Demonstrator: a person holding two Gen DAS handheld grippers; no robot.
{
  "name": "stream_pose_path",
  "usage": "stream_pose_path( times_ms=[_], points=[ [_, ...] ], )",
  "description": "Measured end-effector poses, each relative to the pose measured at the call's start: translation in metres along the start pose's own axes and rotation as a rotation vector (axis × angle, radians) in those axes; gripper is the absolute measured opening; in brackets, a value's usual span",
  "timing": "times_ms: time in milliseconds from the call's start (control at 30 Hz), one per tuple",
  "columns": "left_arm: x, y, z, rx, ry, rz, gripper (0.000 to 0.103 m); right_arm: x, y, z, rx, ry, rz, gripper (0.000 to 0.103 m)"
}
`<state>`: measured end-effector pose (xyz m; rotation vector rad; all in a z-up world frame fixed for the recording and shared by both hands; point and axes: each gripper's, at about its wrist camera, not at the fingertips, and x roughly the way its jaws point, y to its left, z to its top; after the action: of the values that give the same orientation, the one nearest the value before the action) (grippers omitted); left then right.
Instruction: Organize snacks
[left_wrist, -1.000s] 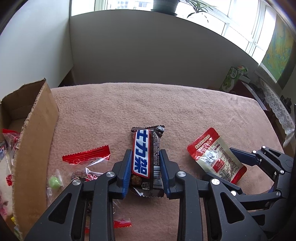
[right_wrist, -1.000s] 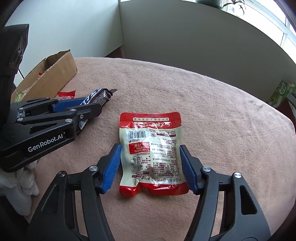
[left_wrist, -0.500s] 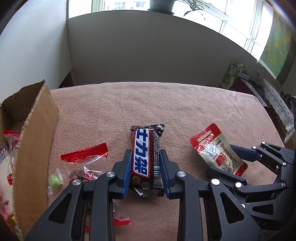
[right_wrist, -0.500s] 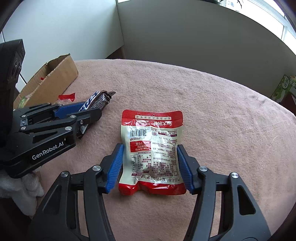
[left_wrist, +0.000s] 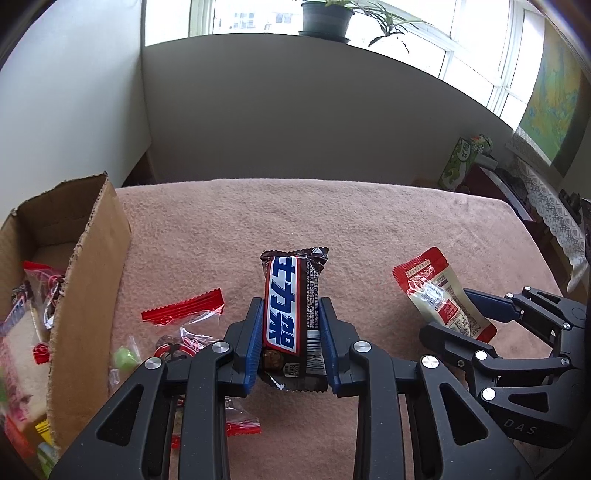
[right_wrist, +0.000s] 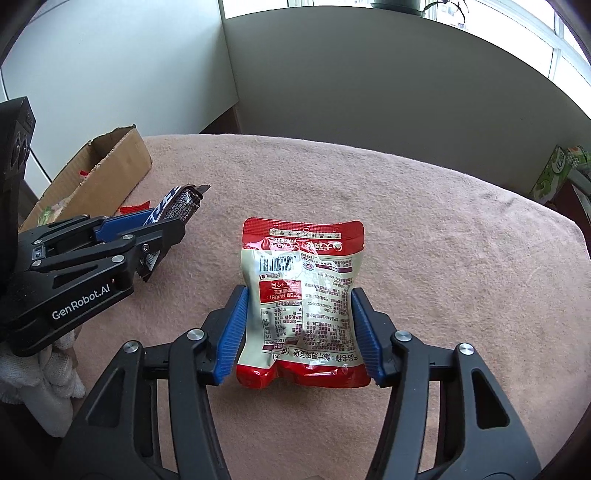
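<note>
A brown chocolate bar (left_wrist: 284, 295) with a blue and white label sticks out forward between the blue pads of my left gripper (left_wrist: 291, 314), which is shut on its lower half. My right gripper (right_wrist: 300, 295) is shut on a red and cream snack pouch (right_wrist: 303, 266); the pads pinch its sides and the film buckles. In the left wrist view the pouch (left_wrist: 432, 284) tilts up off the cloth in the right gripper (left_wrist: 458, 317). From the right wrist, the left gripper (right_wrist: 162, 236) shows at the left with the bar (right_wrist: 181, 203).
An open cardboard box (left_wrist: 88, 266) with several snacks inside stands at the left edge of the pink cloth-covered table (left_wrist: 332, 221). Beside it lie a clear bag with a red strip (left_wrist: 184, 306) and a green candy (left_wrist: 123, 360). A green carton (left_wrist: 465, 158) stands beyond the right edge.
The right gripper's pads have closed in from either side onto the pouch, which now buckles and tilts up. The left gripper still holds the chocolate bar in the same place.
</note>
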<state>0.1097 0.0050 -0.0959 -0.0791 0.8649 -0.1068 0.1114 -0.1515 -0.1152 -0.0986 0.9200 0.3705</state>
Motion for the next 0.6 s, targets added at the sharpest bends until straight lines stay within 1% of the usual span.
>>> stream_pose_path(
  times_ms=[67,167,367,600],
  points=[
    [-0.007,-0.002,0.0,0.012,-0.012,0.005,0.027,-0.007,0.001,0.001,-0.004,-0.016,-0.008,0.057],
    [-0.019,-0.003,0.001,0.01,-0.035,-0.002,0.027,-0.021,0.002,0.003,0.005,-0.043,0.003,0.057],
    [-0.049,-0.001,0.002,0.013,-0.099,0.014,0.027,-0.043,0.007,0.003,0.008,-0.082,0.02,0.057],
    [-0.075,0.002,0.001,0.018,-0.16,0.031,0.027,-0.058,0.026,0.004,0.004,-0.115,0.05,0.057]
  ],
)
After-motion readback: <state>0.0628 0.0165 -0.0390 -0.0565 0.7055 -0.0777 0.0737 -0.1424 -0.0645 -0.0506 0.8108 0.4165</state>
